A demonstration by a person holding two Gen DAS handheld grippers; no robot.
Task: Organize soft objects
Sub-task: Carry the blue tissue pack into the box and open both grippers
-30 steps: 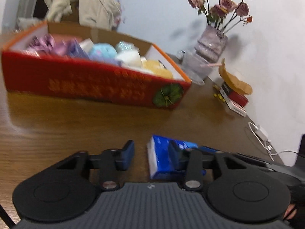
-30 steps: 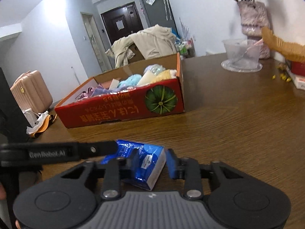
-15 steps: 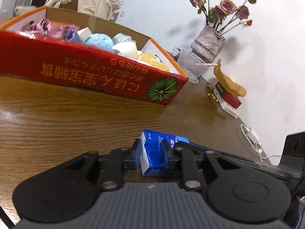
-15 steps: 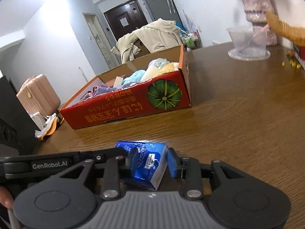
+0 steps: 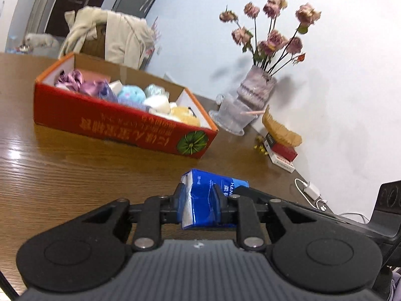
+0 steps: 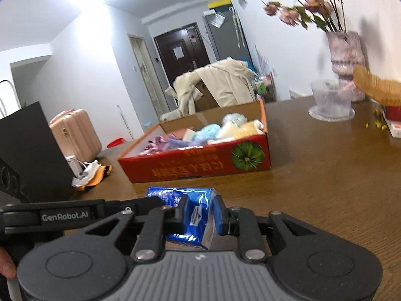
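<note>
Both sets of jaws have now closed on the blue tissue pack, left gripper and right gripper lifting it off the bench, box next.

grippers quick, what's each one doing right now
Left gripper: shut on the blue tissue pack, pinching one end.
Right gripper: shut on the same blue tissue pack, at its other end.
</note>
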